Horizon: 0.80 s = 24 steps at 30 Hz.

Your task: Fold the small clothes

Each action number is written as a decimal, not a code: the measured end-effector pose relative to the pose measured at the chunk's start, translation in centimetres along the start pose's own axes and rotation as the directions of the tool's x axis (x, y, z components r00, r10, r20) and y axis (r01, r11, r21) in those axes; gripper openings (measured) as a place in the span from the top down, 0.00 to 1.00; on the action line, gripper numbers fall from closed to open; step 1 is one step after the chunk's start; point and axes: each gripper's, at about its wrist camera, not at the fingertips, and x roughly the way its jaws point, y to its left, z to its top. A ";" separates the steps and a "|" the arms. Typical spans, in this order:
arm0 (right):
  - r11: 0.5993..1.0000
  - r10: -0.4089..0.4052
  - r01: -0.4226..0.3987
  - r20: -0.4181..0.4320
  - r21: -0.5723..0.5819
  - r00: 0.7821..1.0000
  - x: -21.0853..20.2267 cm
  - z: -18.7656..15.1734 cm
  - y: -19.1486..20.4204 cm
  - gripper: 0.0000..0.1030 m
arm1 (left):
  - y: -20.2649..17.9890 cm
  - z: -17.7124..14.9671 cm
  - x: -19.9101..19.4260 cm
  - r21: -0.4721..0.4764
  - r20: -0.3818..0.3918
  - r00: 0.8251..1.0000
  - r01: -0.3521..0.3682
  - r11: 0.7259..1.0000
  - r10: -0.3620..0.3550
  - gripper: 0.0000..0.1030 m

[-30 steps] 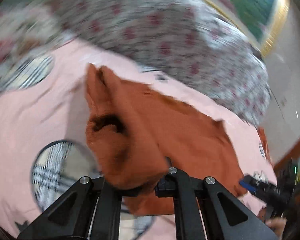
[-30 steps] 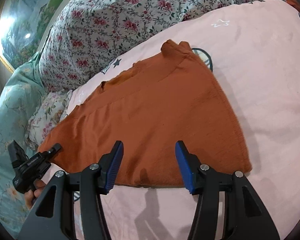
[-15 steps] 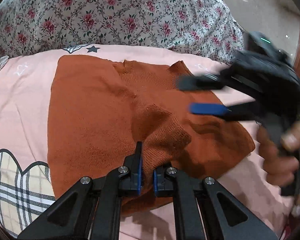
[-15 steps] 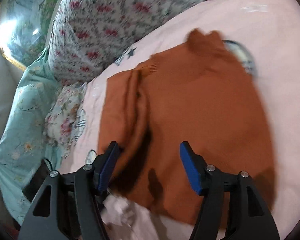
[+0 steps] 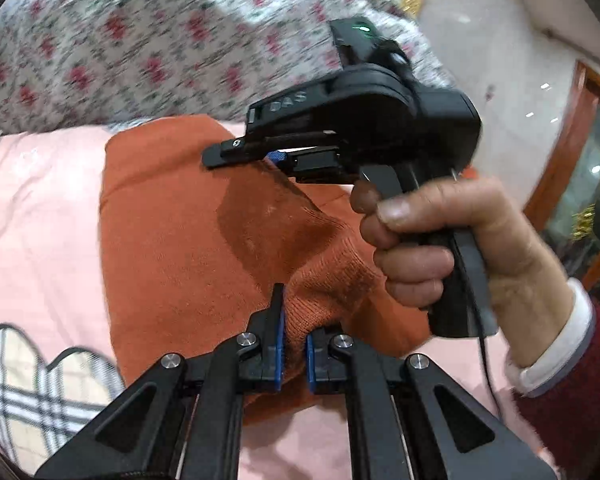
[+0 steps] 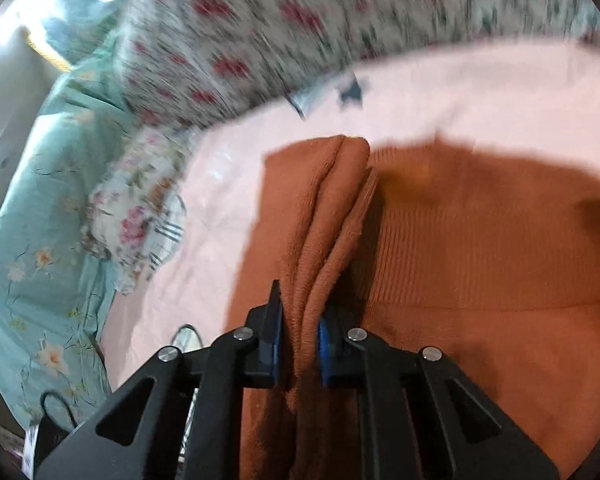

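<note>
An orange knit sweater (image 5: pixel 172 240) lies on the pink bed sheet (image 5: pixel 40 208), partly folded over itself. My left gripper (image 5: pixel 294 344) is shut on a ribbed edge of the sweater near the front. My right gripper (image 6: pixel 299 344) is shut on a bunched fold of the sweater (image 6: pixel 480 248) and lifts it off the sheet. In the left wrist view the right gripper (image 5: pixel 260 154) reaches in from the right over the sweater's far part, held by a hand (image 5: pixel 440 240).
A floral quilt (image 5: pixel 160 40) is heaped behind the sweater. A teal floral blanket (image 6: pixel 40 220) and a small flowered cloth (image 6: pixel 136 208) lie to the left. The pink sheet has plaid heart prints (image 5: pixel 32 384). A wooden door frame (image 5: pixel 564 148) stands right.
My right gripper was open above the sweater and has shut on a fold of it. My left gripper stays shut on the sweater edge and has swung toward the right gripper.
</note>
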 end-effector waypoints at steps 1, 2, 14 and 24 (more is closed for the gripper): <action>1.000 -0.010 0.011 0.032 -0.011 0.999 -1.8 0.0 0.0 0.86 | -0.8 0.4 0.0 0.004 0.004 1.000 0.024 1.000 -0.024 0.94; 1.000 -0.019 0.019 0.059 -0.014 0.998 -3.4 0.1 -0.2 0.86 | -2.1 0.9 0.4 0.015 0.004 0.998 0.059 0.998 -0.059 0.94; 0.962 -0.239 0.228 0.059 0.152 0.969 -8.7 -4.4 -11.3 0.86 | -9.1 -0.9 9.0 0.059 -0.168 0.975 0.157 0.986 -0.145 0.94; 0.955 -0.268 0.254 0.081 0.156 0.960 -8.4 -5.5 -12.9 0.83 | -7.6 -1.7 10.8 -0.005 -0.238 0.958 0.161 0.987 -0.158 0.87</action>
